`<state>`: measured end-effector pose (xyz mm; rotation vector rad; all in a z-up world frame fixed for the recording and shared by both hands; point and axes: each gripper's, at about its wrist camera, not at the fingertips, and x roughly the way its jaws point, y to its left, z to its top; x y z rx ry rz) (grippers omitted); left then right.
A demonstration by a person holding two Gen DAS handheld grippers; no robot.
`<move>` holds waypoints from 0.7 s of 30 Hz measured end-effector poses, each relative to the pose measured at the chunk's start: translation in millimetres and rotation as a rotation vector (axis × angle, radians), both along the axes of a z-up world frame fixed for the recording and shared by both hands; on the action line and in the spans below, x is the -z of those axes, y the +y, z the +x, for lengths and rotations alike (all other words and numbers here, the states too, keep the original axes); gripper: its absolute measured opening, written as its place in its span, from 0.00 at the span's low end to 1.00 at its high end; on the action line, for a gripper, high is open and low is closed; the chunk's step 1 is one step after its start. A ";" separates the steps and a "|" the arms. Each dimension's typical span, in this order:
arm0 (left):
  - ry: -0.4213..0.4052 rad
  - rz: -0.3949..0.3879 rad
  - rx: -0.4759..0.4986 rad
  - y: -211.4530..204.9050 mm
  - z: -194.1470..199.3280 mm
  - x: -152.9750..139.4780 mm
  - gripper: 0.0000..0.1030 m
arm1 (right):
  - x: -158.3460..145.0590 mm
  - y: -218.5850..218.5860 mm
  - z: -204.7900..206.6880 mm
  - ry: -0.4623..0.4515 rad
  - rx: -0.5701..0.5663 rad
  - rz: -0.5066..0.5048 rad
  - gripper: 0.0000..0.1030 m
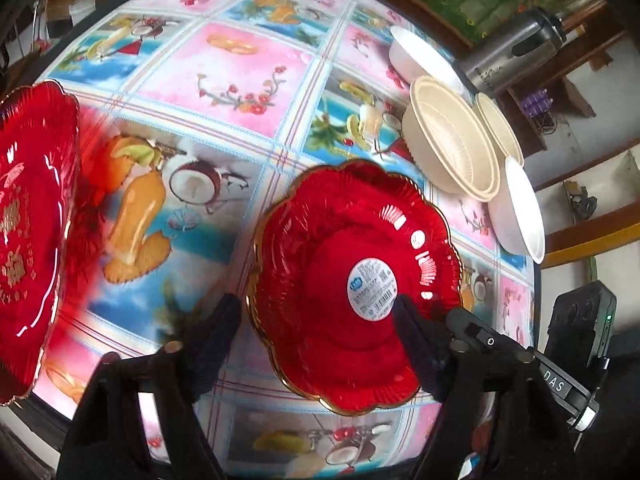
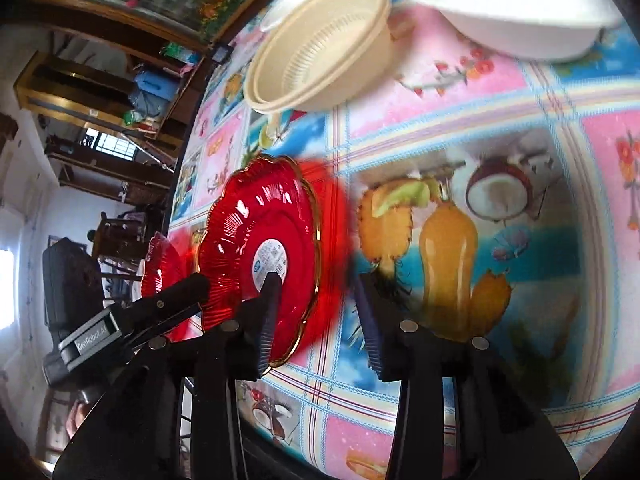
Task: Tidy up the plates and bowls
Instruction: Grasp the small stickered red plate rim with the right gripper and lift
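A red scalloped plate (image 1: 360,240) with a gold rim and a white round sticker is tilted over the tablecloth, sticker side towards both cameras. My left gripper (image 1: 316,308) is open; the plate's left rim lies between its fingers, and its right finger overlaps the sticker. My right gripper (image 2: 318,280) is open too, its left finger in front of the plate (image 2: 260,240) and its right finger clear of the rim. A second red plate (image 1: 32,220) with gold characters stands at the far left. Nested cream bowls (image 1: 452,144) and white bowls (image 1: 520,208) sit at the table's right edge.
A steel flask (image 1: 516,48) stands on a wooden bench beyond the round table's edge (image 1: 536,280). The fruit-print tablecloth (image 1: 224,80) covers the table. In the right wrist view, shelves (image 2: 100,92) and a chair (image 2: 120,236) lie off the table's left side.
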<state>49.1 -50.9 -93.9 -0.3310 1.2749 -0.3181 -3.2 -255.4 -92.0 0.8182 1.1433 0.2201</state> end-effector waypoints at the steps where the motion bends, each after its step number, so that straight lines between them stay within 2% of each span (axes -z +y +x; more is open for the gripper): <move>1: -0.015 0.001 0.002 1.4 0.2 -0.7 0.59 | 0.9 -0.9 -0.8 -0.005 0.010 0.009 0.37; 3: -0.035 0.028 0.016 0.3 1.5 0.5 0.49 | 0.6 -2.2 -2.4 -0.013 0.029 0.010 0.37; 4: -0.040 0.037 0.024 0.4 1.9 1.6 0.40 | 0.7 -2.9 -3.1 -0.018 0.038 0.011 0.37; 8: -0.025 0.036 0.042 1.8 4.7 13.5 0.16 | 2.1 -4.8 -4.1 -0.028 0.060 0.032 0.35; 10: -0.044 0.036 0.042 2.2 5.5 15.2 0.10 | 2.5 -4.6 -4.3 -0.025 0.070 0.012 0.19; 11: -0.048 0.030 0.045 2.1 6.3 15.9 0.10 | 4.5 -5.2 -4.6 -0.019 0.083 0.004 0.15; 13: -0.056 0.019 0.050 2.5 7.3 16.7 0.10 | 10.1 -11.3 -6.1 -0.017 0.108 0.036 0.11; 15: -0.072 0.032 0.062 -0.5 6.6 16.6 0.10 | 13.2 -14.5 -7.9 -0.025 0.125 0.063 0.11; 21: -0.085 0.041 0.073 -2.7 6.4 14.7 0.10 | 10.0 -7.4 -8.0 -0.062 0.119 0.008 0.09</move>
